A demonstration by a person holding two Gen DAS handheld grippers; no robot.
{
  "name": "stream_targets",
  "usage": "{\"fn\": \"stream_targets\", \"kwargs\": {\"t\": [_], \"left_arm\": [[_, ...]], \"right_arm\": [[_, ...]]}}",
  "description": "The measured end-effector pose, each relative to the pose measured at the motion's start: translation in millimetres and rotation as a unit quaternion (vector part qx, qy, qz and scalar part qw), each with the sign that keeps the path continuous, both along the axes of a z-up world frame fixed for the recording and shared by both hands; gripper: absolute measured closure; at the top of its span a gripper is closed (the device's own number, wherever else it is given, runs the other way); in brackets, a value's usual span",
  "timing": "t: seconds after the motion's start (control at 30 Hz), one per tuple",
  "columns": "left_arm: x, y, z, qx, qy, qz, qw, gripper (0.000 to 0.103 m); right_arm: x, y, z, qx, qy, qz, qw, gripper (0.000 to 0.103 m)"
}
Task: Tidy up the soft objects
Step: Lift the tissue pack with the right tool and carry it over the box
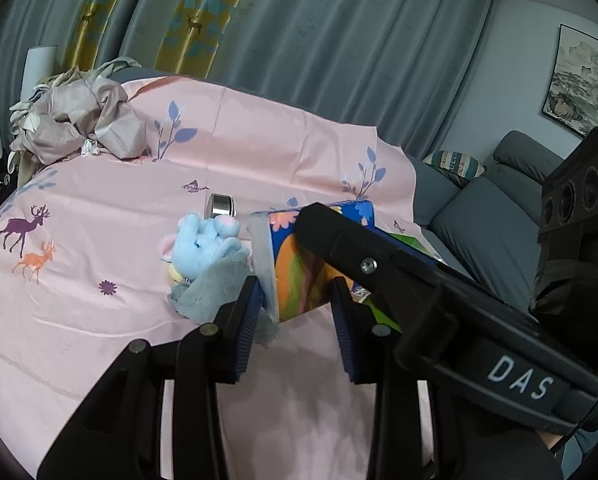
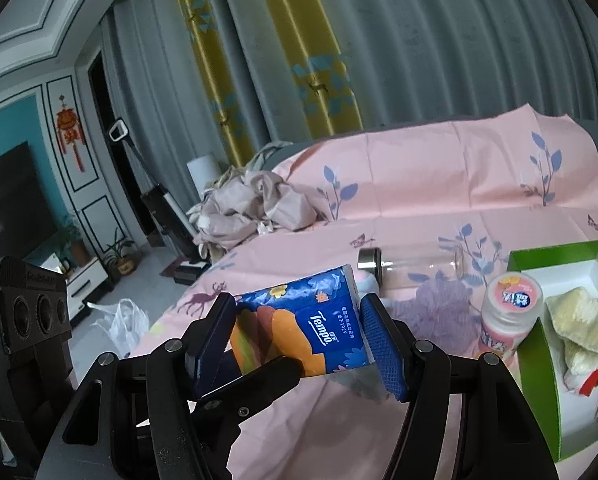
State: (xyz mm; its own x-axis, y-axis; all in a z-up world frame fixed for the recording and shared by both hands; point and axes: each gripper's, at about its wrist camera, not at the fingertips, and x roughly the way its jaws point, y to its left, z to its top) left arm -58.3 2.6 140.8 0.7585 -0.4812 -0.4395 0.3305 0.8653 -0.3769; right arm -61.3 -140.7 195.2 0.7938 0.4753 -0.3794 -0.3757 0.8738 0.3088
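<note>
A: Where is the tissue pack, and what grips it?

B: The blue and orange Tempo tissue pack (image 2: 299, 320) sits at the lower centre of the right wrist view, lifted above the pink bedsheet (image 2: 419, 184). The right gripper (image 2: 299, 332) is clenched on it, one blue pad on each end. In the left wrist view the same pack (image 1: 295, 276) lies between the pads of the left gripper (image 1: 295, 308); the left pad presses its pale end, but whether the right pad touches I cannot tell.

A: What could go wrong?

B: I judge the pack soft, so a hard squeeze could crumple it, and two tools pulling apart could tear the wrapper. A loose hold could drop it onto the sheet.

A: What else is around?

B: In the left wrist view, a light blue plush elephant (image 1: 207, 244) lies just left of the pack, on a grey cloth (image 1: 211, 292). In the right wrist view, a clear glass bottle (image 2: 411, 264) with a metal cap lies on its side behind the pack. A white plastic bottle (image 2: 507, 316) stands right of centre, beside a green-walled box (image 2: 539, 364) holding yellow knitted cloth (image 2: 583, 320). That plastic bottle stands between the pack and the box. Crumpled fabric (image 2: 251, 208) is heaped in the middle left.
</note>
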Motion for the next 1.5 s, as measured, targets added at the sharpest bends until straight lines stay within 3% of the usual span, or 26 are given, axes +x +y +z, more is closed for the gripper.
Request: {"fn": "stream_targets", "kwargs": {"t": [0.33, 0.8, 1.5], "left_arm": [[-7, -8, 13, 0.009, -0.028, 0.004, 0.9996, 0.070], [-9, -53, 38, 0.037, -0.066, -0.015, 0.9970, 0.070], [7, -136, 56, 0.055, -0.067, -0.079, 0.9931, 0.070]], "right_arm": [[-7, -11, 11, 0.010, -0.024, 0.000, 1.000, 0.036], [-13, -60, 24, 0.045, -0.037, -0.032, 0.998, 0.036], [-19, -156, 23, 0.116, -0.002, -0.113, 0.987, 0.036]]}}
